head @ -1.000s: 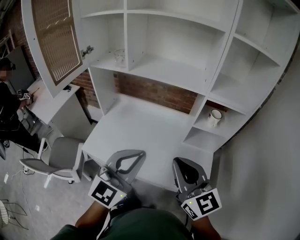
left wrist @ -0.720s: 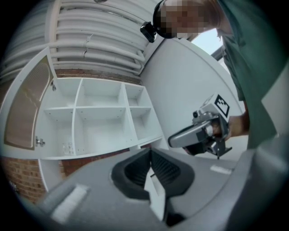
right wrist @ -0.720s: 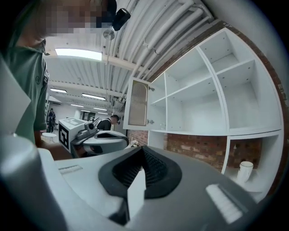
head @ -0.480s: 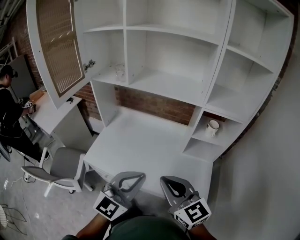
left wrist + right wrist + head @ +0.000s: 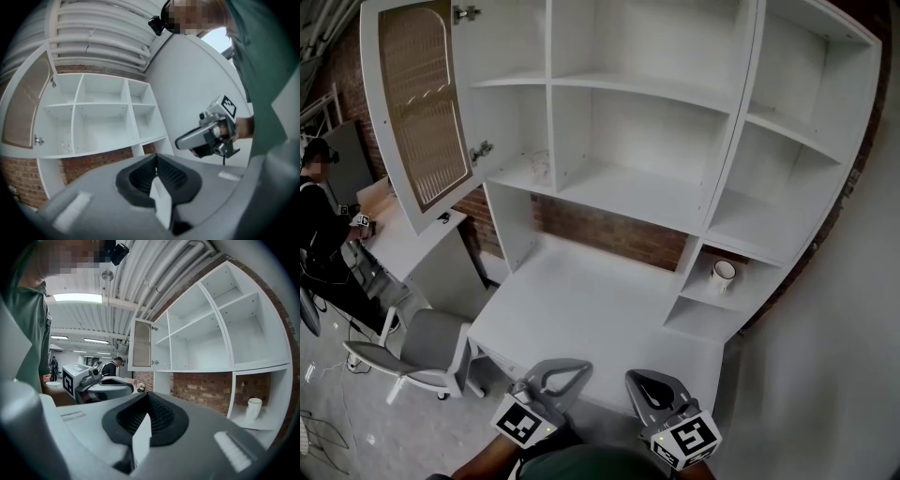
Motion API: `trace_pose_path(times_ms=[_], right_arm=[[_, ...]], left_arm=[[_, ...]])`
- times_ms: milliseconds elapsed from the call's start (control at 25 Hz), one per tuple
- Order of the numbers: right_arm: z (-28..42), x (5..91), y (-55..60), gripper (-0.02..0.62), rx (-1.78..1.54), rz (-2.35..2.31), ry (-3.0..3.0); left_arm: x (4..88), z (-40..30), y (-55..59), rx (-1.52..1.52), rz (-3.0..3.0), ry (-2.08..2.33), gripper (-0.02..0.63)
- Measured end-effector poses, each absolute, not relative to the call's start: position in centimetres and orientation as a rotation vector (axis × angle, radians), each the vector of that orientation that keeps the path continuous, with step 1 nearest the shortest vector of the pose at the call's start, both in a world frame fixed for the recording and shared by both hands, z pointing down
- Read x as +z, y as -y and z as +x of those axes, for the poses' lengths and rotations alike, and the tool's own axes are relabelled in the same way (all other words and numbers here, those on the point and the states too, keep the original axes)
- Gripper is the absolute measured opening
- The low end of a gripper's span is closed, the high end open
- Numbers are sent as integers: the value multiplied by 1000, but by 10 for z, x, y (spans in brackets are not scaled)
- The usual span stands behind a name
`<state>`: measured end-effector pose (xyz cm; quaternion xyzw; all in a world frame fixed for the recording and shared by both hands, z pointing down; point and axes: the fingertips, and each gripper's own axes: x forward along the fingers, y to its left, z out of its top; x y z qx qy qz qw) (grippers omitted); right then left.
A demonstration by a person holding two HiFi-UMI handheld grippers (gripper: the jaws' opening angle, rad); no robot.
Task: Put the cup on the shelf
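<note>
Claws come nearest: the left gripper (image 5: 567,373) and the right gripper (image 5: 649,386) hang side by side just off the front edge of the desk (image 5: 581,300). Each has its jaws pressed together on nothing. Beyond them the desk top is bare.

At its back right corner the cup (image 5: 723,273) stands upright on a small low shelf (image 5: 710,293), tucked into a narrow compartment and well apart from both grippers. By the look of it the cup is already shelved, though it may be meant for a higher level.

If so, the risks lie in that tight compartment. A claw going in closed would shove the cup against the back or side wall, and smooth glazed sides could slip from a shallow grip. Farther off, at the top left, the cabinet door (image 5: 417,103) hangs open, where a wide swing of the left gripper could catch it.
</note>
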<state>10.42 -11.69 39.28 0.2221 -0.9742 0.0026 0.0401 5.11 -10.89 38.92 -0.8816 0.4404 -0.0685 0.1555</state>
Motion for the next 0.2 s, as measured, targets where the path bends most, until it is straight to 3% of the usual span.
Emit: trace_pose_path(times_ms=[200], right_arm=[[114,396,124,5,30,700,2979]], left_arm=[[388,62,117,-196,-2527,-1237,4]])
